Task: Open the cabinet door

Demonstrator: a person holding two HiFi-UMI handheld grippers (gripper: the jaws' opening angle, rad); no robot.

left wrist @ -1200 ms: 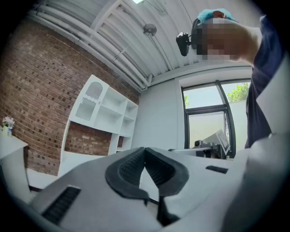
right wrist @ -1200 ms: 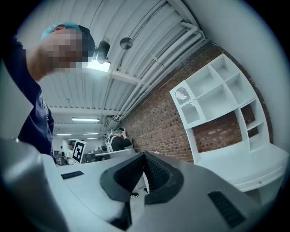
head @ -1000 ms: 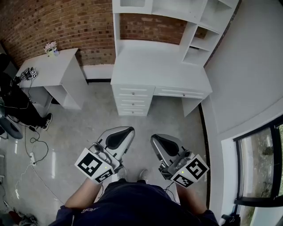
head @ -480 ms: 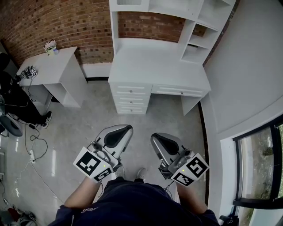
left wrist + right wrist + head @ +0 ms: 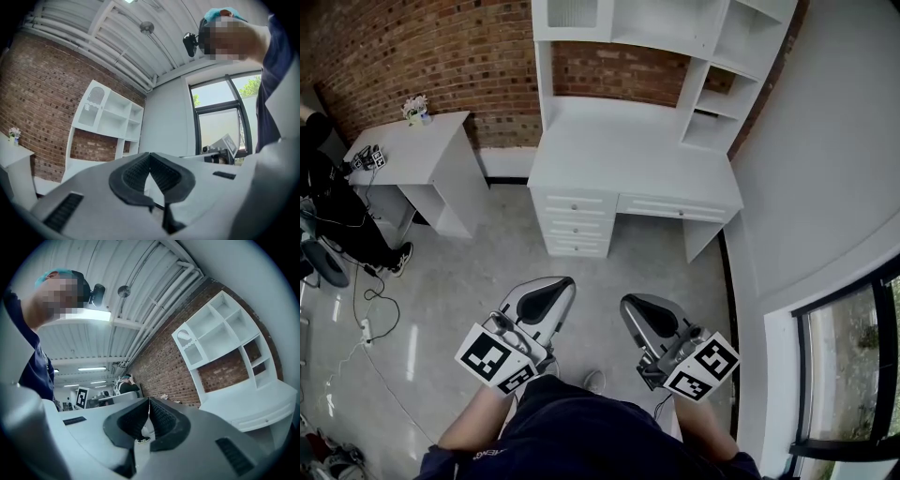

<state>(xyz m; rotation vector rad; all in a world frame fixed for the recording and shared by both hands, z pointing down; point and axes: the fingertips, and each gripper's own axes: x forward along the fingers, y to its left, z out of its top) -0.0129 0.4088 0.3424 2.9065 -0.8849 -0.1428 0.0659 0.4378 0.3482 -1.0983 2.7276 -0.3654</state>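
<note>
Approach step, I'd say: left gripper (image 5: pixel 553 284) and right gripper (image 5: pixel 631 303) both pinched together, empty. Next up is reaching the cabinet door (image 5: pixel 570 11) at the hutch's (image 5: pixel 713 84) top-left corner.

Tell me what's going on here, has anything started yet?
A person stands facing a white desk with a hutch against the brick wall, a gripper in each hand. The left gripper and right gripper are held out over the floor, jaws together with nothing between them. The cabinet door at the hutch's upper left looks shut, and neither gripper is near it.
</note>
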